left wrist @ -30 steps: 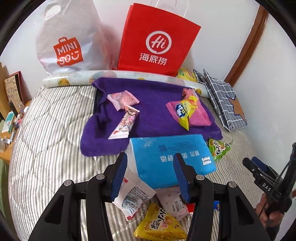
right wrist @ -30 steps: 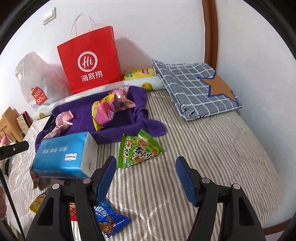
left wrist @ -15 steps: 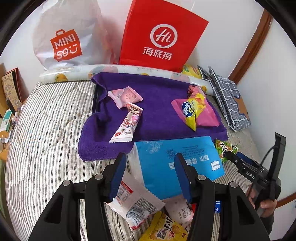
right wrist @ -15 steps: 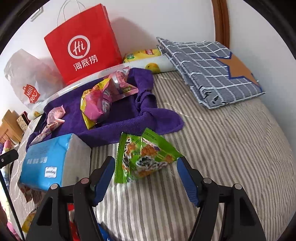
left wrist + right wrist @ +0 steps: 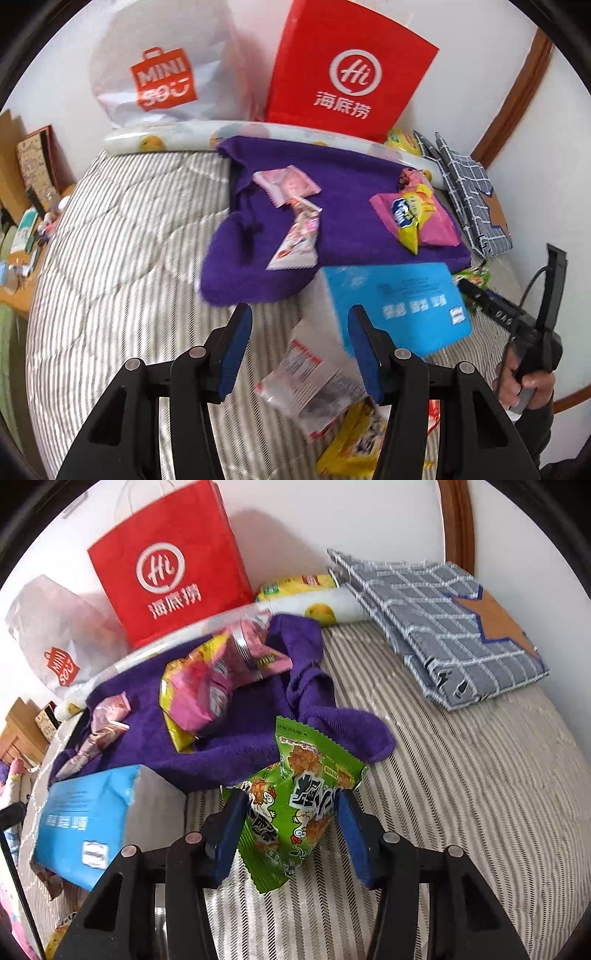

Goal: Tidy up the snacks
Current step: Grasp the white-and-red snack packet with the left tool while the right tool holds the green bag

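Two tongs work: right tongs, jaws just closing, pinch the green packet between them, which looks ready to lift toward the purple towel ahead; left tongs hang spread, empty.

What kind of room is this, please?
Probably a bedroom: the snacks lie on a striped quilted mattress, a folded checked cloth rests by the wall, and shopping bags stand at its far edge.

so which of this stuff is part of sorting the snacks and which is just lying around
Part of the job:
- green snack packet, in the right gripper, whose jaws have just been closing
- purple towel holding sorted packets
- clear packet

Lying about:
- red bag
- blue tissue pack
- checked cloth
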`<state>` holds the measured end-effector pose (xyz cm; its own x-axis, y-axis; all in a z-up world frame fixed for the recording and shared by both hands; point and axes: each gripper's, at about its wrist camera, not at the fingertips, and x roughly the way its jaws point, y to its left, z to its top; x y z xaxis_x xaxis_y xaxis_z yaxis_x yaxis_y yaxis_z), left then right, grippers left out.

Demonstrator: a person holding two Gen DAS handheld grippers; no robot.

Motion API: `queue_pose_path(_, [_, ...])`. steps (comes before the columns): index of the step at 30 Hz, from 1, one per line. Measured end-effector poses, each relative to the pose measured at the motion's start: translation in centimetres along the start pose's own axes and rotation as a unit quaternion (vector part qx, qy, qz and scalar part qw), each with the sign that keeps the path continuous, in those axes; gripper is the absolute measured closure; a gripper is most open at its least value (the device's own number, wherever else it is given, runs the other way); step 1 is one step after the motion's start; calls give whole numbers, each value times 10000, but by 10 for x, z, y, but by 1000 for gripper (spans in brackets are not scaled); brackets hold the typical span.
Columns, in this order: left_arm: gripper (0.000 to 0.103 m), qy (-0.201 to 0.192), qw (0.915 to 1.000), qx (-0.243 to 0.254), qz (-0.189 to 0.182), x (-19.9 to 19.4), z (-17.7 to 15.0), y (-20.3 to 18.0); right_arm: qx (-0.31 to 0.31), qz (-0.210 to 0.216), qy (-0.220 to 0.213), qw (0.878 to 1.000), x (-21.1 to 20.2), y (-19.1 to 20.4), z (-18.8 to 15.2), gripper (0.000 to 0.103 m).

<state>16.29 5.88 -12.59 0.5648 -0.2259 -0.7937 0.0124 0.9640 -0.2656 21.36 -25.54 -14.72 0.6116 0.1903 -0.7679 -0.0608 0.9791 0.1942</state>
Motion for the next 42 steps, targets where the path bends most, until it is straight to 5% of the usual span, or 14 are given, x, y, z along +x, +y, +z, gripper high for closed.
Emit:
queue_pose_path(8, [45, 177, 9990, -24, -412, -6, -29, -1, -203, 37, -319, 9993, -53, 14, -13, 55])
queue_pose_path(12, [34, 223, 9976, 117, -640, -5, -44, -13, -316, -31, -390, 9987, -80, 16, -29, 55])
queue_pose_path(20, [28, 72, 9959, 892, 150, 12, -56, -31, -334, -76, -354, 9988, -112, 15, -63, 55])
queue_pose_path(27, [28, 262, 9920, 1205, 266, 42, -53, -29, -267, -179, -258, 9991, -119, 13, -76, 55])
queue_pose_path(29, [36, 313, 9923, 1182, 213, 47, -53, -27, -228, -216, -227, 9992, -119, 12, -78, 55])
queue_pose_path(34, [84, 399, 9928, 1124, -91, 40, -59, -21, -146, -204, -212, 9995, -120, 12, -82, 55])
queue_pose_path(42, [88, 95, 9949, 1000, -87, 6, -69, -10, -248, -98, -286, 9992, -130, 24, -89, 55])
